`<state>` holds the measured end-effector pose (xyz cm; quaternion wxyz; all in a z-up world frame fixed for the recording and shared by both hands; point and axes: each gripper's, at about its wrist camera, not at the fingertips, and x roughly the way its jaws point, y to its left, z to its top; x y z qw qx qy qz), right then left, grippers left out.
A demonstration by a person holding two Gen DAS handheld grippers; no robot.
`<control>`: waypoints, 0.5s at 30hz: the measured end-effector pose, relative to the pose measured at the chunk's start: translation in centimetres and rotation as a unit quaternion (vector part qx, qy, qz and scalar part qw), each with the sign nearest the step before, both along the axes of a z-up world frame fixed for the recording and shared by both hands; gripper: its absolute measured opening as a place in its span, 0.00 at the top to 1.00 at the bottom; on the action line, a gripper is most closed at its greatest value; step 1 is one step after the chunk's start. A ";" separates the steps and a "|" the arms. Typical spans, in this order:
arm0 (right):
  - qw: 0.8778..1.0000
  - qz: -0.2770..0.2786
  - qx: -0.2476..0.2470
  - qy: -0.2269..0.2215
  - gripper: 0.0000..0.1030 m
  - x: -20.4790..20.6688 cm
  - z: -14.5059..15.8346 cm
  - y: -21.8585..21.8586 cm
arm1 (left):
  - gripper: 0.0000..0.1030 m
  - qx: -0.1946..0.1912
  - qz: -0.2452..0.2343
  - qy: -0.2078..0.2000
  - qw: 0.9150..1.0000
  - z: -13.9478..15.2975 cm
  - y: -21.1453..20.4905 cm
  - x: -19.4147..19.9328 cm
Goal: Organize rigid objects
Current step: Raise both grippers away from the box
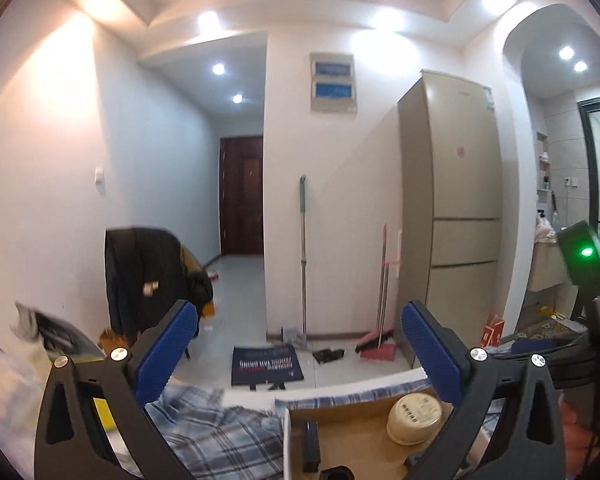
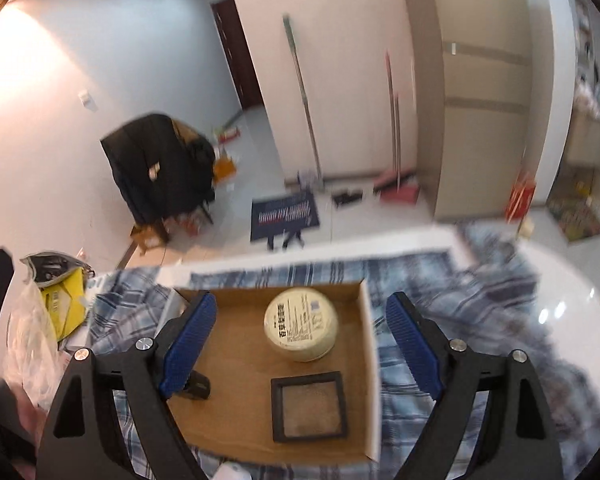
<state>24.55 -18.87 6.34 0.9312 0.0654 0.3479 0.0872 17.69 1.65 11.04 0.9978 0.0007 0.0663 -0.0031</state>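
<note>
An open cardboard box [image 2: 244, 364] lies on a blue plaid cloth. In it sit a round cream tin [image 2: 301, 329], a black square frame [image 2: 309, 407] and a small black object [image 2: 198, 389] partly hidden behind my right gripper's left finger. My right gripper [image 2: 300, 344] is open and empty, held above the box. My left gripper [image 1: 300, 356] is open and empty, raised and pointing out at the room; the box [image 1: 352, 432], the tin [image 1: 416, 418] and a black object [image 1: 310, 446] show low in its view.
A plastic bag and a yellow package [image 2: 64, 304] lie at the left of the plaid cloth [image 2: 440, 280]. Beyond the edge are a coat-draped chair [image 2: 160, 168], a floor mat [image 2: 284, 212], a mop, a broom with dustpan [image 1: 376, 344] and a fridge [image 1: 456, 208].
</note>
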 end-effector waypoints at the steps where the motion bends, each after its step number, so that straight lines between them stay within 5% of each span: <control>1: 1.000 0.003 -0.012 -0.015 0.16 -1.3 1.0 0.0 | 0.00 0.002 -0.003 -0.009 1.000 1.0 0.1 -1.3; 6: 0.997 0.008 -0.027 -0.078 0.15 -8.2 4.9 -0.6 | 0.00 -0.001 -0.012 -0.071 0.997 3.6 0.2 -8.4; 9: 0.993 0.001 -0.020 -0.115 0.11 -12.2 6.6 -0.9 | 0.00 -0.034 -0.119 -0.109 0.986 4.1 0.5 -13.0; 11: 0.985 -0.019 -0.029 -0.172 0.00 -16.0 7.3 -0.9 | 0.00 -0.045 -0.099 -0.120 0.987 4.5 0.3 -15.6; 15: 0.964 -0.027 -0.061 -0.256 0.00 -21.9 8.0 -1.1 | 0.00 -0.037 -0.075 -0.131 0.988 4.8 0.1 -19.3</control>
